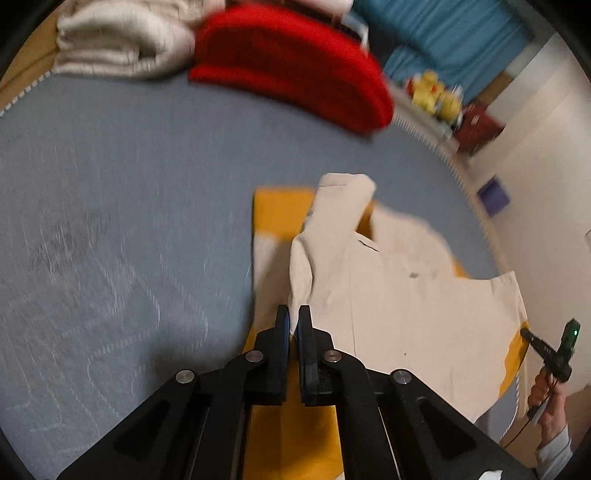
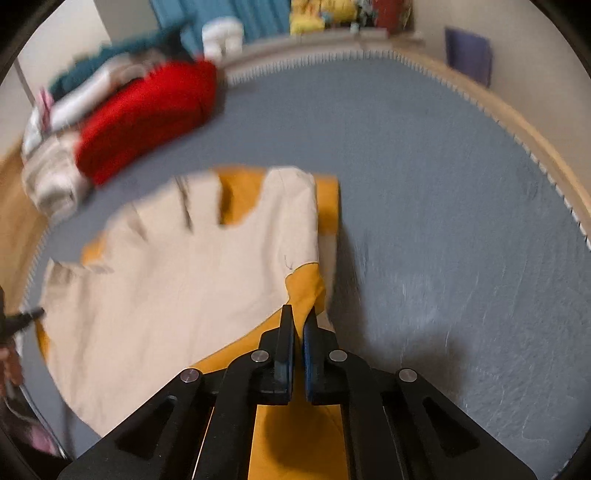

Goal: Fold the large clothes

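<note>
A large cream and mustard-yellow garment [image 1: 388,295] lies partly lifted over the grey-blue carpet [image 1: 129,184]. My left gripper [image 1: 293,314] is shut on a cream fold of it at its left edge. In the right wrist view the same garment [image 2: 177,280] spreads to the left, and my right gripper [image 2: 300,314] is shut on its yellow edge. The right gripper also shows small at the far right of the left wrist view [image 1: 546,350], held by a hand.
A folded red garment [image 1: 295,62] and a folded cream knit [image 1: 118,40] lie at the carpet's far edge; they also show in the right wrist view [image 2: 147,114]. Yellow toys [image 1: 436,92] and a blue curtain [image 1: 443,33] stand beyond. A white wall [image 1: 546,166] is at the right.
</note>
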`<state>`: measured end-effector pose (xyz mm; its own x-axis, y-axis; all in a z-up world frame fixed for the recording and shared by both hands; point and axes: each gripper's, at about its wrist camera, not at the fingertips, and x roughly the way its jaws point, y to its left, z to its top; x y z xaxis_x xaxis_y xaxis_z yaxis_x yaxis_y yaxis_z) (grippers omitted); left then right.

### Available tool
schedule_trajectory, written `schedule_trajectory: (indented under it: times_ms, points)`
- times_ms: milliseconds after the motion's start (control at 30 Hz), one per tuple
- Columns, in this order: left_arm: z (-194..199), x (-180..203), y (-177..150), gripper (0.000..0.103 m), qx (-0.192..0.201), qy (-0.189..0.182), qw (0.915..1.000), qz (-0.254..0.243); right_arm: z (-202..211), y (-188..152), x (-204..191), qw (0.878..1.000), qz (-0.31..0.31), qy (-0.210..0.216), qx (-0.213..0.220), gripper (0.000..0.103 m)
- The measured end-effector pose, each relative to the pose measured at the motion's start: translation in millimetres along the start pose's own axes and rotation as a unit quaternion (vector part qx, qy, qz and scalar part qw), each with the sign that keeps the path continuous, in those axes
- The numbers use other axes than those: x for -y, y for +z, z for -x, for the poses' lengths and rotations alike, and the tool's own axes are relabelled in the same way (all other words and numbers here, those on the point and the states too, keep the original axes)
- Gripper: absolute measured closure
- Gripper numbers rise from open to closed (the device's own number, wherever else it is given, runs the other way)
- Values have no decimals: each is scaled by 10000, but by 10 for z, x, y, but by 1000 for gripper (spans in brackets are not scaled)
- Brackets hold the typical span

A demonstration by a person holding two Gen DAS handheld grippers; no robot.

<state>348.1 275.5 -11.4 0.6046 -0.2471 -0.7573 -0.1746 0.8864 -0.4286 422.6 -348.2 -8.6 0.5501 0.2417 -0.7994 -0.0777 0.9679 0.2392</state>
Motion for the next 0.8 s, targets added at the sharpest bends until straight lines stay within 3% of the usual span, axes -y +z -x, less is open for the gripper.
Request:
schedule_trajectory:
  times_ms: [100,200,300,400,567,667,800]
  points:
    - [40,46,39,101,403,135,9990,-119,204,123,-67,9987,-22,38,503,99]
    - [-256,-20,5,101,20,673,9977,-108,106,162,-52,9978,-181,-216,599,100]
    - [-564,-91,-50,101,-330,1004,9944,-66,-260,106,32,9979,-446,-440,152,99]
    - [-553,-9,89,101,42,1010,9948,-155,-457,89,35,9971,-456,-614,-22,100]
    - [-557,136,377,101,803,1060,9908,-250,-354,347,-88,9938,-536,-742,624,100]
    - [-767,92,458,101,886,1278,9876,-208,-388,509,-133,9897,-635,-893,925,100]
    - [-1249,-95,414,101,522,1617,9854,-135,-697,643,-139,9889,-618,-1078,812,100]
